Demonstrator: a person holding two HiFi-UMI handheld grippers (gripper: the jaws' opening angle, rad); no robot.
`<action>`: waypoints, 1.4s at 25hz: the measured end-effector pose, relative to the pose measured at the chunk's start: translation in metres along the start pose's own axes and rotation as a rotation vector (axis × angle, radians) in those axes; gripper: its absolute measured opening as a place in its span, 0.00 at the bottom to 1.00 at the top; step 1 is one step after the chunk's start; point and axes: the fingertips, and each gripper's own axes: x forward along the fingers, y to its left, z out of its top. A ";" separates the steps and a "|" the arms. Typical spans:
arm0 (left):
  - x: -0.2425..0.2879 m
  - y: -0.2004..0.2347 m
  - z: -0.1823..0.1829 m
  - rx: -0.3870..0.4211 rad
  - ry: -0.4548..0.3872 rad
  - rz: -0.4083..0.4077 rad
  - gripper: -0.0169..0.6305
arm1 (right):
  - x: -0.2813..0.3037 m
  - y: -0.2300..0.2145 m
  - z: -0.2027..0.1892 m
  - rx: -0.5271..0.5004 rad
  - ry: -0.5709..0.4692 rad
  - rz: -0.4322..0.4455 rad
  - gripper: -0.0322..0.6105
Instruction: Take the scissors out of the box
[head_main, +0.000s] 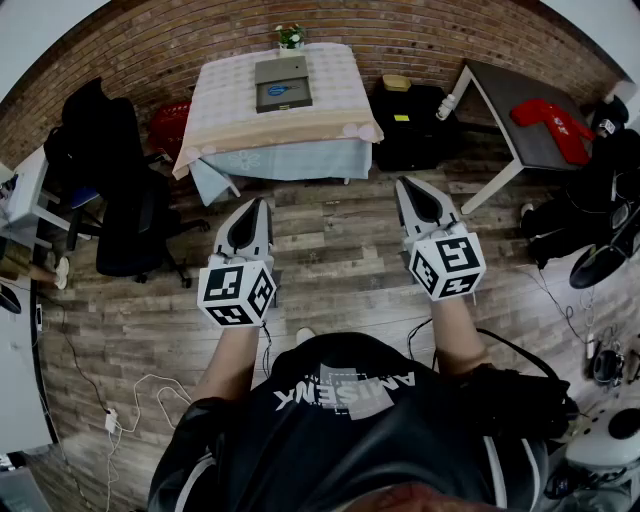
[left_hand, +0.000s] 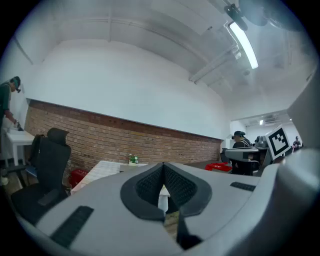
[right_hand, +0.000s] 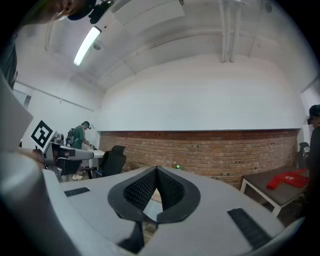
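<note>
A flat grey box (head_main: 282, 83) with a blue label lies on a cloth-covered table (head_main: 330, 125) across the room; no scissors show in any view. Both grippers are held level over the wood floor, well short of the table and pointing towards it. My left gripper (head_main: 262, 204) has its jaws together with nothing between them, and in the left gripper view the left gripper (left_hand: 163, 166) closes to a point with the table just beyond. My right gripper (head_main: 402, 184) is likewise shut and empty. The right gripper (right_hand: 156, 169) faces the brick wall.
A small potted plant (head_main: 290, 37) stands behind the box. A black office chair (head_main: 130, 215) is at the left, a black bag (head_main: 410, 125) to the right of the table, and a dark side table (head_main: 520, 140) bearing a red item (head_main: 553, 122) stands further right. Cables (head_main: 120, 400) trail on the floor.
</note>
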 end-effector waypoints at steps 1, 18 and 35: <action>-0.001 0.001 -0.001 0.003 0.001 0.009 0.05 | -0.001 0.000 0.000 0.001 -0.003 -0.002 0.11; -0.011 0.008 -0.003 -0.002 0.007 -0.018 0.04 | 0.002 0.011 -0.002 0.046 0.002 -0.002 0.11; -0.005 0.074 -0.008 -0.004 0.023 -0.076 0.05 | 0.048 0.054 -0.003 0.007 0.021 -0.004 0.11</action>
